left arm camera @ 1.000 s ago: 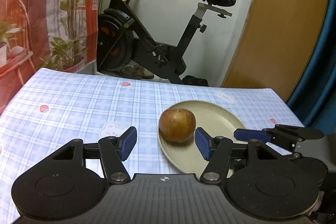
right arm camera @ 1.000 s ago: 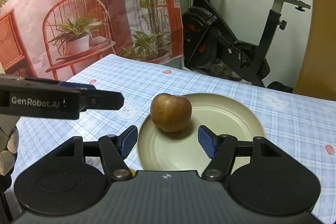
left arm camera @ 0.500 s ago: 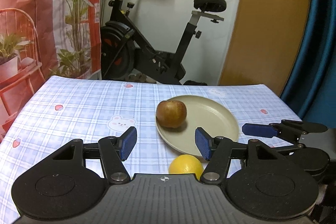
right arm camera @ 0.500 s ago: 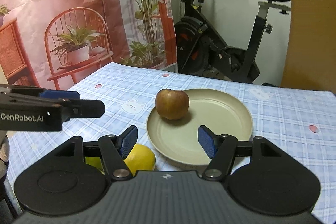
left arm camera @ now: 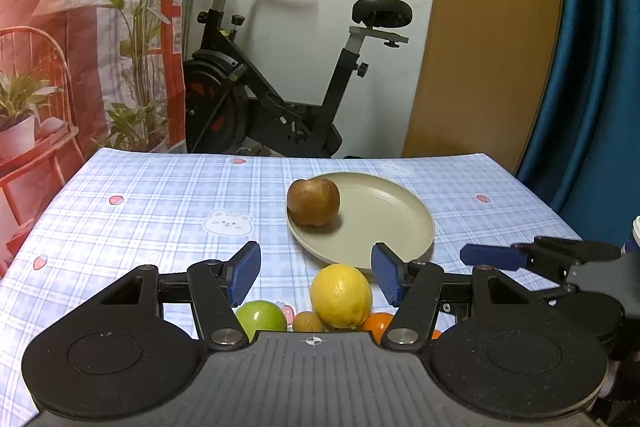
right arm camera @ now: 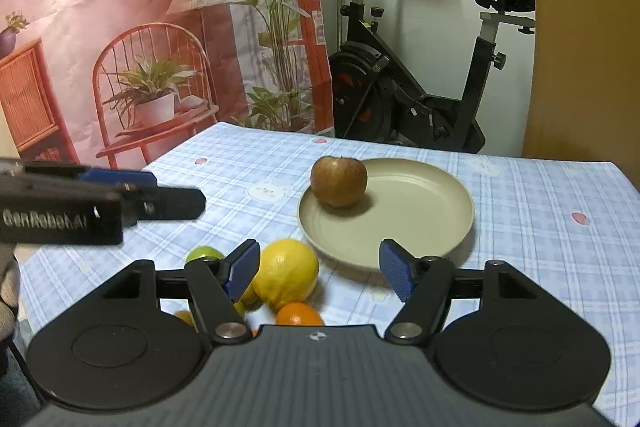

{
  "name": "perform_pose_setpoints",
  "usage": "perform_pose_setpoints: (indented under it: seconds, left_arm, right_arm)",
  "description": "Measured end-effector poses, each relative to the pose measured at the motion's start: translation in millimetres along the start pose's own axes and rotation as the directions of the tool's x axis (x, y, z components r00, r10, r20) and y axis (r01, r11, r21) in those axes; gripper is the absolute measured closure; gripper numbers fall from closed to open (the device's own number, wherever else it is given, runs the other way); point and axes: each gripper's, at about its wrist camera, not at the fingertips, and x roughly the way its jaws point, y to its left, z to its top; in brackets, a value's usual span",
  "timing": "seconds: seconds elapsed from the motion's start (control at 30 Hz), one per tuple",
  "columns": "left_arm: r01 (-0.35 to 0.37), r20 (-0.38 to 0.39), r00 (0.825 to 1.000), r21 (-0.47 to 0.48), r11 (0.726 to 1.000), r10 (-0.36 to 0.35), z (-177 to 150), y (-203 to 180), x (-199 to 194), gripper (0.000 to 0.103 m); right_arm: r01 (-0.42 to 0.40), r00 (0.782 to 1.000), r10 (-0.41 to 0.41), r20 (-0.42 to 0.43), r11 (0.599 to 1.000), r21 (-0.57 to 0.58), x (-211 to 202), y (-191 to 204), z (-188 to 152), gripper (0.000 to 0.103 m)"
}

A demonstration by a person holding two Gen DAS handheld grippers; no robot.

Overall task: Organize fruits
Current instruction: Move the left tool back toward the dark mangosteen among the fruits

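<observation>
One apple (left arm camera: 313,202) sits on the plate (left arm camera: 384,223), frame centre; the rest is off it. We read the lemon (left arm camera: 341,296) as next: lower centre in left wrist view, betw. the left gripper (left arm camera: 316,277) pads, not touched, jaws part-open, empty. Right gripper (right arm camera: 320,273) is opening, empty; lemon lies by its left pad. Left hand is better aligned. Lemon's long axis approx. upright.

Exercise bike (left arm camera: 280,99) behind table (left arm camera: 160,195) (checked cloth).
</observation>
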Motion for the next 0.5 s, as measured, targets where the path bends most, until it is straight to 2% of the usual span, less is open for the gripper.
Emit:
perform_pose_setpoints:
  seconds: [0.5]
  left_arm:
    - [-0.028,-0.009,1.0,-0.053,0.998,0.028,-23,13,-13,0.039]
  right_arm:
    - [0.015,1.0,-0.015,0.009,1.0,-0.008,-15,5,-23,0.034]
